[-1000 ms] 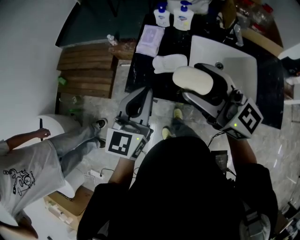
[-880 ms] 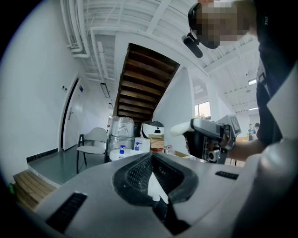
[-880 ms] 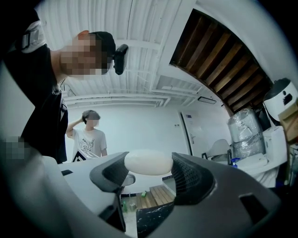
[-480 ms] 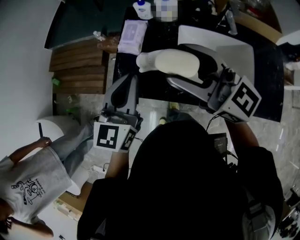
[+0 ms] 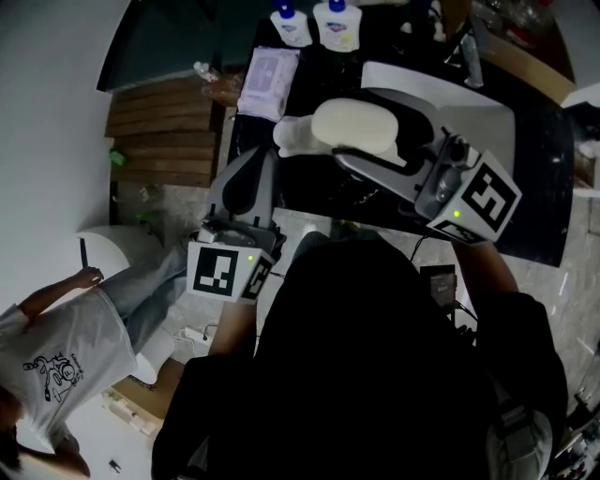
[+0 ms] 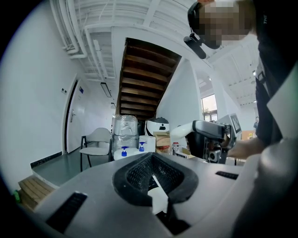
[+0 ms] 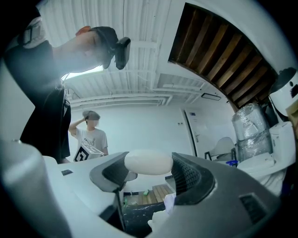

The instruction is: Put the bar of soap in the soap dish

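A cream oval bar of soap point(image 5: 356, 127) is clamped in my right gripper point(image 5: 364, 142), which is shut on it above the black counter point(image 5: 309, 183). The white soap dish point(image 5: 292, 137) lies on the counter just left of the soap and is partly hidden by it. In the right gripper view the soap point(image 7: 148, 162) spans the gap between the two jaws of the right gripper point(image 7: 149, 171). My left gripper point(image 5: 246, 183) hangs lower, off the counter's near edge, shut on nothing. The left gripper point(image 6: 153, 175) shows its pads pressed together.
A white sink point(image 5: 473, 108) with a faucet point(image 5: 469, 56) sits right of the dish. Two pump bottles point(image 5: 314, 23) and a wipes packet point(image 5: 267, 70) stand at the counter's back. Wooden steps point(image 5: 159, 112) lie to the left. A person point(image 5: 56, 342) stands at lower left.
My right gripper has carried the soap forward and left, from near the sink's edge to beside the soap dish. The left gripper has stayed shut and nearly still.
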